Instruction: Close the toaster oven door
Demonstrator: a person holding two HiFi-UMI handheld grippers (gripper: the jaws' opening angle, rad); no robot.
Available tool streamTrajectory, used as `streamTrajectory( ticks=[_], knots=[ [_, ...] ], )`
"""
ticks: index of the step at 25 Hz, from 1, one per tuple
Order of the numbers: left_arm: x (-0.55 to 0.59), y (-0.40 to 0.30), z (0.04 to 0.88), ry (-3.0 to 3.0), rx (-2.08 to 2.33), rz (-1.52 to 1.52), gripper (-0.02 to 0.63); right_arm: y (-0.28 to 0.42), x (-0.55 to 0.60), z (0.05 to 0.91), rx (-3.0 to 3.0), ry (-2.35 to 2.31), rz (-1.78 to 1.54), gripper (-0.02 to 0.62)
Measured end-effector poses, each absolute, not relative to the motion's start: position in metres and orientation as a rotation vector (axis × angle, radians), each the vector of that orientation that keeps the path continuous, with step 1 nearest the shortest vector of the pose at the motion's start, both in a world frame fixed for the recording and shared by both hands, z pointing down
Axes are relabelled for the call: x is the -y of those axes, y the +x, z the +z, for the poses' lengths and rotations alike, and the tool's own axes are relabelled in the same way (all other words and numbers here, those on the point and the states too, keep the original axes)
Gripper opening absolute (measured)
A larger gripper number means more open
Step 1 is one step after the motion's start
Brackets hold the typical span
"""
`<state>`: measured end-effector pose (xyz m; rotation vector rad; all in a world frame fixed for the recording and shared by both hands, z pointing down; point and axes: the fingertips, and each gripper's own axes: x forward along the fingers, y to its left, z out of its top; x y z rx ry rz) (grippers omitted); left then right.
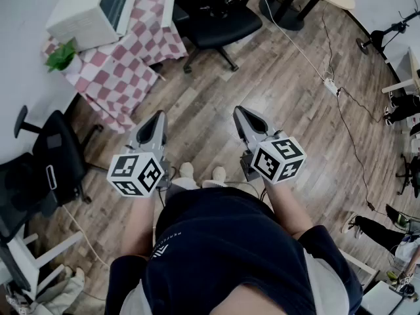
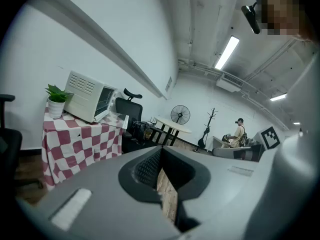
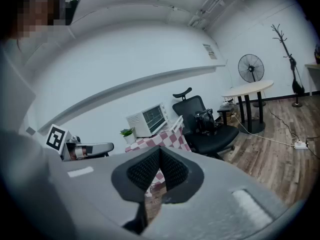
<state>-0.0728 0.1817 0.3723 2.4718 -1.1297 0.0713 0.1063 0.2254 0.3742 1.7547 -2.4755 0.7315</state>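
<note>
Checked table [image 1: 119, 77] — toaster oven [image 1: 85, 15] beyond jaws

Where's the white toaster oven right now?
Head view, upper left: the white toaster oven sits on the red-and-white checked tablecloth, with a small green potted plant beside it and a black office chair to the right.

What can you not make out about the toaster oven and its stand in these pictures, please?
- Inside of the toaster oven: too small and too dark in all three views.
- Handle of its open door: too small to pick out in any view.
- Whatever stands under the checked cloth: covered by it in every view.
</note>
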Motion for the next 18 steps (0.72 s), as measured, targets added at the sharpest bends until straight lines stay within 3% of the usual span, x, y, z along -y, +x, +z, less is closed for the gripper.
streamTrajectory(
  ticks=[18],
  knots=[
    [-0.151,-0.113,0.384,2.571,1.102,0.179,0.016,0.059,-0.178,0.379,2.480,1.770,0.819,0.002]
  ],
)
